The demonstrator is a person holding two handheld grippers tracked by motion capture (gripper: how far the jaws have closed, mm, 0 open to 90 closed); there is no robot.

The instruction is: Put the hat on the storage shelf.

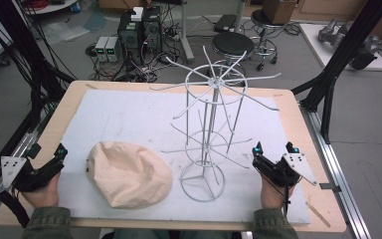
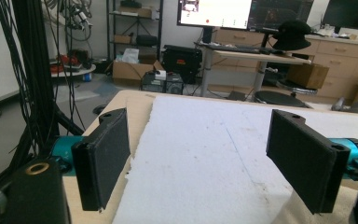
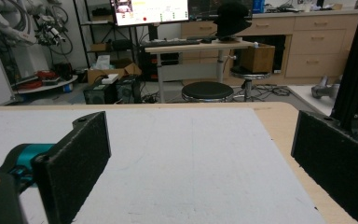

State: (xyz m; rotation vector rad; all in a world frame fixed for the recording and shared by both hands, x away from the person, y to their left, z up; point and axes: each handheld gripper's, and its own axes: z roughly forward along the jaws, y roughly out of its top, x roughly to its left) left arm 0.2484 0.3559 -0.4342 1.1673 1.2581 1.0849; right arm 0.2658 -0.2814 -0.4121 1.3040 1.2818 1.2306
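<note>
Both tools sit wide apart, empty: left tool [image 1: 59, 151], right tool [image 1: 273, 147]. I'd grab the beige cap [image 1: 129, 174] by its edge, then hook it on the wire rack [image 1: 211, 124].

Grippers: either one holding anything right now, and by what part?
Nothing held. The left gripper and right gripper both have open, empty jaws, apart from the beige hat and white wire rack.

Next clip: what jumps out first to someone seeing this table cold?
The tall white wire rack with spokes fanning from its top ring stands right of centre on the white foam mat. Beside it, toward the near left, lies a peach cloth hat, crumpled on the mat. The left gripper and right gripper rest at the mat's near corners, both with jaws open and nothing between them.
</note>
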